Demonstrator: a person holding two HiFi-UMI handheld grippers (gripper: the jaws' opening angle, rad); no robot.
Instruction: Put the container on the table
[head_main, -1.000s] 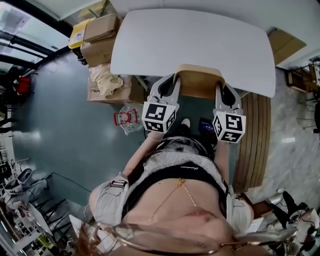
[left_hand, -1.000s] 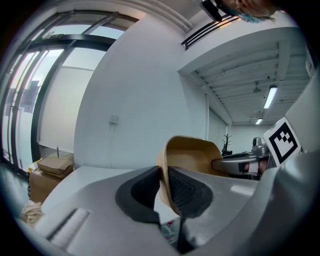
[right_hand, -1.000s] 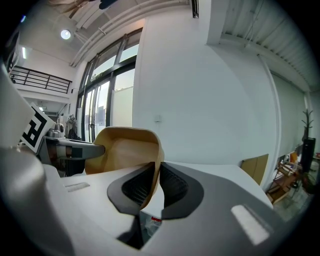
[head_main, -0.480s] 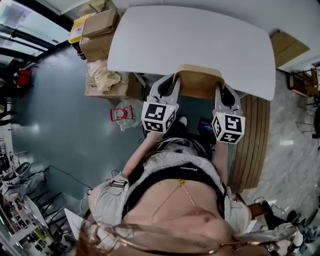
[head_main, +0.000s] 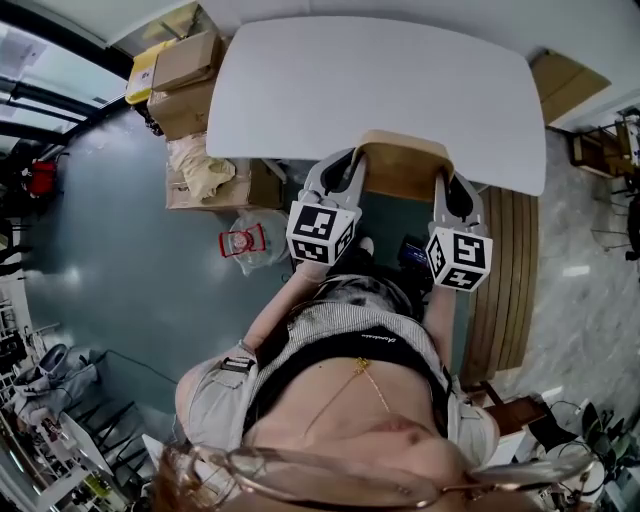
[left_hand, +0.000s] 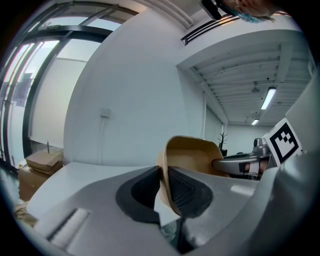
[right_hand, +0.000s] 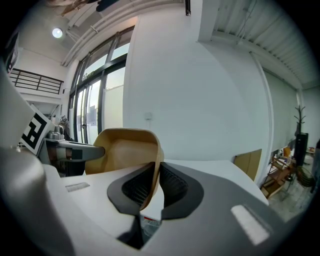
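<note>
Far left, head view: cardboard boxes (head_main: 185, 70) stacked on the grey floor beside the left end of the white table (head_main: 380, 80). Nearer the person, a clear plastic bag (head_main: 245, 240) with something red inside lies on the floor.

Left gripper (head_main: 350, 165): reaches forward to the table's near edge, marker cube (head_main: 320, 232) towards the person. In the left gripper view its jaws stand narrow, the two dark ribbed pads clamped on the left wall of the tan container (left_hand: 192, 152), rim pinched between them. The tabletop (left_hand: 65, 172) spreads behind and to the left.

Container (head_main: 403, 165): an open, round-cornered tan tub held between the two grippers. It overlaps the near edge of the table, its nearer part over the floor. Whether its base touches the tabletop cannot be told.

Right gripper (head_main: 447, 185): level with the left one, on the tub's opposite side, its marker cube (head_main: 458, 258) also towards the person. In the right gripper view its jaws are likewise nearly together, gripping the container's right wall (right_hand: 125, 150).

Right of the table: slatted wooden boards (head_main: 505, 280) lie on the floor, and a brown panel (head_main: 565, 85) lies beyond the table's far right corner.
</note>
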